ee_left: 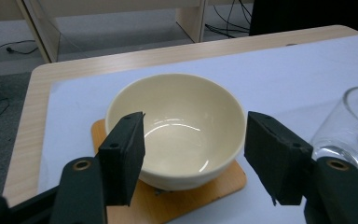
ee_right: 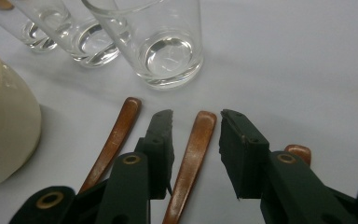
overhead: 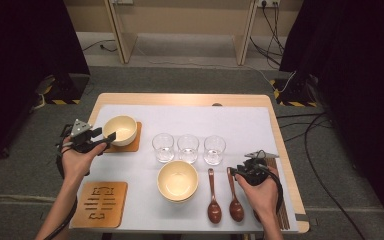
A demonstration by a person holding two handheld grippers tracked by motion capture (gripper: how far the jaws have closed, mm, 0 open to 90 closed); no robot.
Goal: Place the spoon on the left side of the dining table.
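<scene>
A cream bowl (overhead: 120, 130) (ee_left: 186, 130) sits on a wooden coaster (overhead: 136, 142) (ee_left: 205, 191) at the table's left. My left gripper (overhead: 110, 136) (ee_left: 196, 121) is level with the bowl's near side, jaws wide open, and neither pad presses on it. Two brown wooden spoons (overhead: 214, 197) (overhead: 235, 197) lie at the front right. My right gripper (overhead: 232, 171) (ee_right: 196, 114) straddles the handle of the right spoon (ee_right: 191, 154). A gap shows on each side, so it is open. The other spoon's handle (ee_right: 114, 140) lies just left of the jaws.
Three clear glasses (overhead: 163, 147) (overhead: 188, 148) (overhead: 214, 149) stand in a row at mid-table, and the nearest glass (ee_right: 163, 37) is just beyond the right jaws. A second cream bowl (overhead: 177, 181) sits at front centre. A carved wooden coaster (overhead: 101, 203) lies at front left. Dark chopsticks (overhead: 283, 216) lie by the right edge.
</scene>
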